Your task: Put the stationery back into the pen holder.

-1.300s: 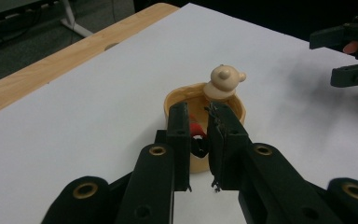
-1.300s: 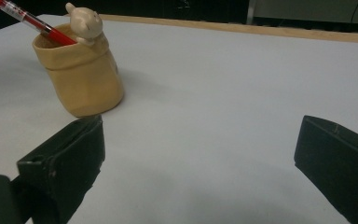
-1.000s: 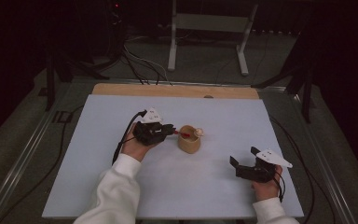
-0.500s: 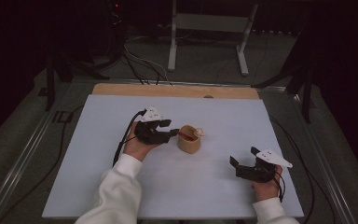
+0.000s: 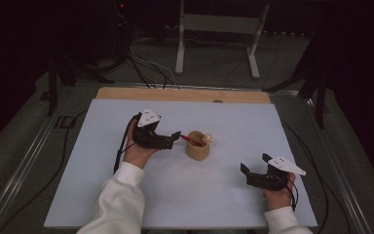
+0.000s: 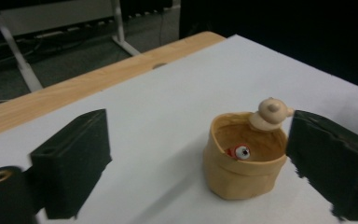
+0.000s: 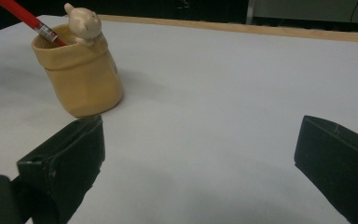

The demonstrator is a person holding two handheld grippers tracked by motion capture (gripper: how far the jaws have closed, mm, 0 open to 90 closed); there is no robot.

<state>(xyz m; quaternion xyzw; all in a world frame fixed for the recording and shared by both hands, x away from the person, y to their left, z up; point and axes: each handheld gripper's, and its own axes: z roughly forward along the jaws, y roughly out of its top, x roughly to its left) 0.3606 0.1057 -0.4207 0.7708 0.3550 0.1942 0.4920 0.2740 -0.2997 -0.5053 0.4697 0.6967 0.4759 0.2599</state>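
Note:
A tan cup [image 5: 197, 148] with a small pale animal figure [image 5: 207, 138] on its rim stands mid-table. A red pencil [image 5: 191, 141] leans in it, its upper end pointing at my left gripper [image 5: 177, 136]. That gripper's jaws have just been opening and now stand open just left of the cup, touching nothing. In the left gripper view the pencil's end [image 6: 238, 152] shows inside the cup [image 6: 242, 172], between the wide jaws but clear of both pads. My right gripper [image 5: 246, 173] rests open near the front right, with only bare table between its jaws [image 7: 200, 158]; the cup [image 7: 84, 79] stands farther off.
The white table top [image 5: 233, 122] has a wooden strip [image 5: 185, 94] along its far edge. Cables [image 5: 146, 68] and a metal stand [image 5: 219, 44] lie on the dark floor beyond it.
The left gripper's jaws have opened and let go of the red pencil, which now leans in the cup on its own. The right gripper has kept still.

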